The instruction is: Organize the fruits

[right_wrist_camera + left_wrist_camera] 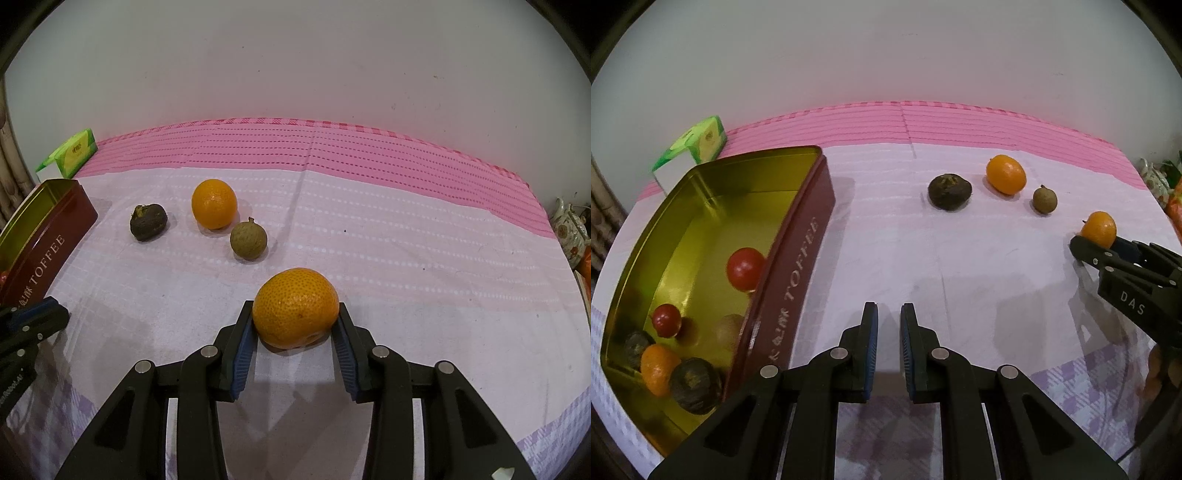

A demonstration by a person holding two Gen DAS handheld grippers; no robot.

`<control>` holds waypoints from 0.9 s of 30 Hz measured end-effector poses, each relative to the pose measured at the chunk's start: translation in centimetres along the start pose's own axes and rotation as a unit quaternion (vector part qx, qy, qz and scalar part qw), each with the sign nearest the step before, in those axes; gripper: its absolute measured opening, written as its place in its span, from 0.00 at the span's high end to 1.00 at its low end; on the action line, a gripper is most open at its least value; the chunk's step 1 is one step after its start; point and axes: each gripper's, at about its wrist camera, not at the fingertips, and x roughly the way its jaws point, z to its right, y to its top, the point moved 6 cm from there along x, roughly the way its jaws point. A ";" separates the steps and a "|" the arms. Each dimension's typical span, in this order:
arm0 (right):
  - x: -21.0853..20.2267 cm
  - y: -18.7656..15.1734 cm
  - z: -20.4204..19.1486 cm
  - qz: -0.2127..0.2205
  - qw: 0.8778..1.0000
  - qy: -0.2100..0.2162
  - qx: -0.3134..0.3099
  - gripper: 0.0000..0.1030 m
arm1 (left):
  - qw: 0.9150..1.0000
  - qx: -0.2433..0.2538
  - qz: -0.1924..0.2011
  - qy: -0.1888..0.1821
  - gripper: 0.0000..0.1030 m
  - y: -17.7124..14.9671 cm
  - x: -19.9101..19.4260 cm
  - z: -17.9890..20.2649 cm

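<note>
I count four fruits out on the cloth: two oranges, one far (214,204) and one near (295,308), one dark wrinkled fruit (148,222) to the left, and one small brownish-green round fruit (248,239) between them. In the one tin (809,236) on the left I count two red tomatoes, a larger (744,268) and a smaller (666,320), one orange (657,369), and two dark fruits, one near (696,384) and one at the left corner (635,347). A pale round shape (729,330) by the tin's wall could be a sixth piece, but I can't tell. One green carton (698,146) sits beyond the tin. I see two grippers, the left (888,349) and the right (295,349).
</note>
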 end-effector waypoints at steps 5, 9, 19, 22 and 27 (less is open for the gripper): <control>-0.3 -0.3 -0.2 -0.001 1.000 0.001 0.000 0.65 | 1.000 0.006 0.008 0.016 0.87 0.1 -0.9 -0.5; -0.5 -0.6 -0.4 -0.004 1.000 0.002 0.002 0.65 | 1.000 0.010 0.012 0.023 0.87 0.3 -1.6 -0.7; -1.5 -1.4 -0.7 -0.010 1.000 -0.005 -0.007 0.65 | 1.000 -0.001 0.017 0.024 0.87 0.7 -2.6 -1.6; -1.7 -1.5 -0.8 -0.009 1.000 -0.006 -0.006 0.65 | 0.999 -0.002 0.022 0.026 0.87 1.0 -3.1 -2.0; -1.9 -1.3 -0.9 -0.008 1.000 -0.007 -0.007 0.65 | 0.999 -0.015 0.028 0.032 0.87 1.6 -3.8 -3.6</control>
